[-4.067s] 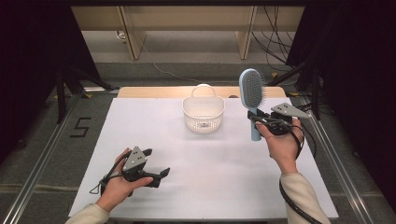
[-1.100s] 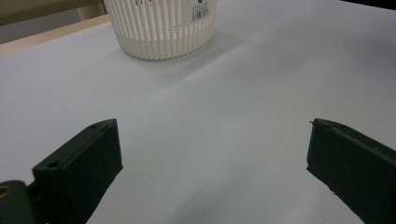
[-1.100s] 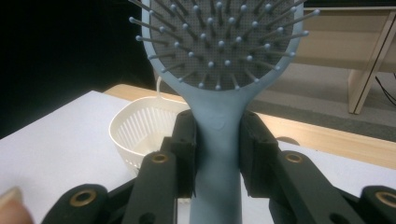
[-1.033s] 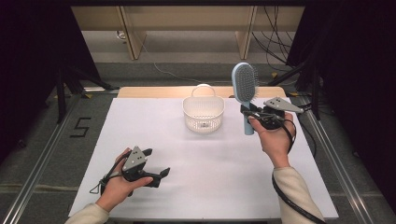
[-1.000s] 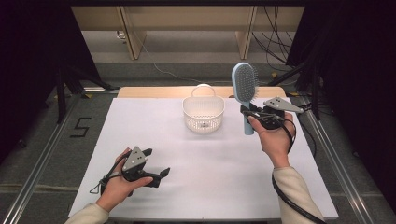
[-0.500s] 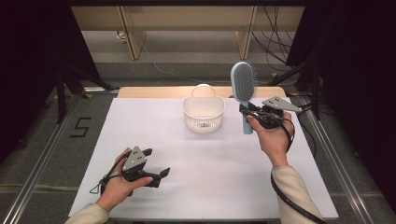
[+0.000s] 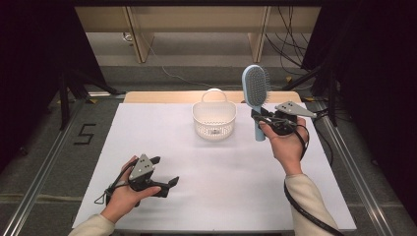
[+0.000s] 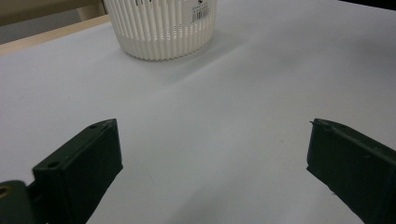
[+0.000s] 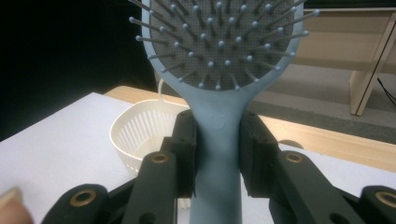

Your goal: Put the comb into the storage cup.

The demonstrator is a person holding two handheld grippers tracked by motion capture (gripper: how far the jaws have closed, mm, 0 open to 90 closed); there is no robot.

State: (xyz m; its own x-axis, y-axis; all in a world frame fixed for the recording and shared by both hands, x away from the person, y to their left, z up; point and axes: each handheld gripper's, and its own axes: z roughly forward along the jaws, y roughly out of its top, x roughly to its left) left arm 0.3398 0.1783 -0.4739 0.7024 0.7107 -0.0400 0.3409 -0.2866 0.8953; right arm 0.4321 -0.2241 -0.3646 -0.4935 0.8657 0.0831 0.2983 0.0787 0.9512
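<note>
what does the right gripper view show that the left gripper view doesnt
Right gripper view: the blue hairbrush, bristles toward the camera, its neck clamped between the right hand-held gripper's jaws, and wooden furniture legs behind.

Left gripper view: the left hand-held gripper, jaws wide apart with nothing between them, low over the table.

Both: the white basket and the white table.

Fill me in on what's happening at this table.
A person works two handheld grippers over a white table. The right gripper is shut on the handle of a blue hairbrush, held upright beside a white basket. The left gripper rests near the front edge, jaws open and empty.
</note>
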